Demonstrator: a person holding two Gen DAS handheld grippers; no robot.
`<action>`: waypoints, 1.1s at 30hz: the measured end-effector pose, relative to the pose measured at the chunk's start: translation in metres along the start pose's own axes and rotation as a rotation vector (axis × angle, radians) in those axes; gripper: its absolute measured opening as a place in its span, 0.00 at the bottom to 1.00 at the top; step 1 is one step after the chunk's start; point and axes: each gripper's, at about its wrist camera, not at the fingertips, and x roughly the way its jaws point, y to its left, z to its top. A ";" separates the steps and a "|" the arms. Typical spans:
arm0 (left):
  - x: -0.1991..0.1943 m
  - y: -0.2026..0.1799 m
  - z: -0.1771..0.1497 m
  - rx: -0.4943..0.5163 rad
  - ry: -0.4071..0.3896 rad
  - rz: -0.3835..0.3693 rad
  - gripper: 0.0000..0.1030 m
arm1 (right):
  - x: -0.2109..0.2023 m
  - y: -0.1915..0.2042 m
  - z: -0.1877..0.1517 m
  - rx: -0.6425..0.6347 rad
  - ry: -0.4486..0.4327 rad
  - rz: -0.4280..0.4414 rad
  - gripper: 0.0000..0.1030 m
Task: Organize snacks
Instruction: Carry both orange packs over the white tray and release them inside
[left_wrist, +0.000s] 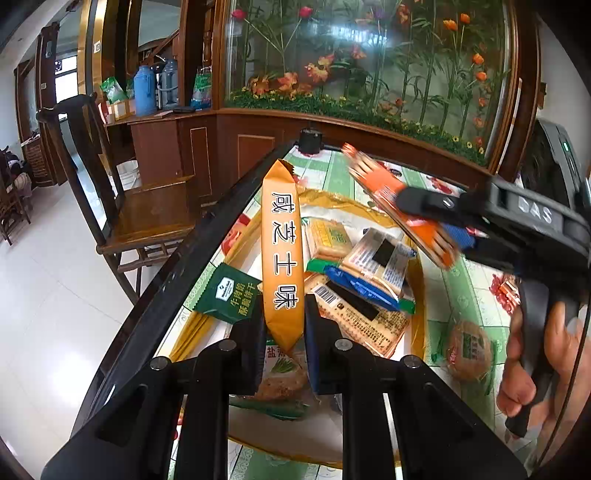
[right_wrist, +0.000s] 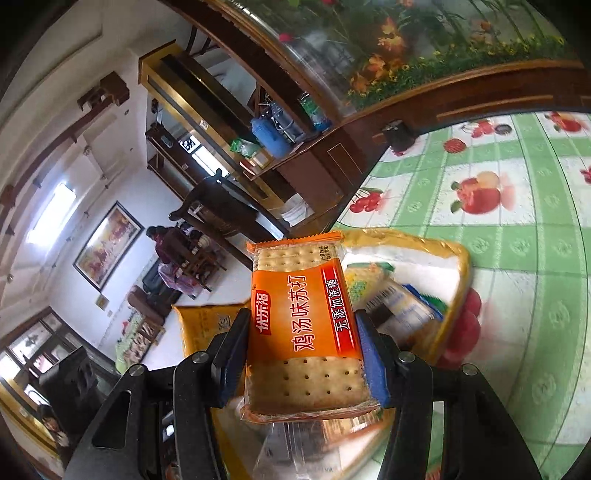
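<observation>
1. Snacks lie heaped on a yellow-rimmed tray (left_wrist: 416, 284) at the middle of the left wrist view: cracker packs, a blue-edged packet and a green sachet (left_wrist: 226, 294) leaning over the tray's left rim.
2. Left claw (left_wrist: 285, 334), at the lower middle of that view, is clamped on the bottom end of a long yellow-orange snack bar (left_wrist: 282, 254), which stands nearly upright above the tray.
3. Right claw (right_wrist: 303, 354) is clamped on an orange cracker pack (right_wrist: 304, 325) by its two long sides; the pack is held above the tray's near end in the right wrist view.
4. In the left wrist view the same orange pack appears at the upper right, tilted, with a hand (left_wrist: 535, 369) on the claw's handle at the right edge.
5. A round wrapped biscuit (left_wrist: 469, 350) lies on the worktop (left_wrist: 476, 291), just beside the tray's right rim.
6. The worktop carries a green checked cloth printed with fruit.
7. A wooden chair (left_wrist: 122, 206) stands at the left, beside the worktop's dark edge.
</observation>
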 end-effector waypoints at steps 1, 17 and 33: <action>0.001 0.000 -0.001 0.000 0.005 0.001 0.15 | 0.004 0.002 0.002 -0.009 0.002 -0.012 0.54; 0.002 -0.009 -0.003 0.023 0.013 0.015 0.15 | 0.023 0.009 0.003 -0.037 0.013 -0.045 0.54; 0.012 -0.019 -0.002 0.047 0.055 0.030 0.15 | 0.055 0.015 0.002 -0.129 0.080 -0.167 0.54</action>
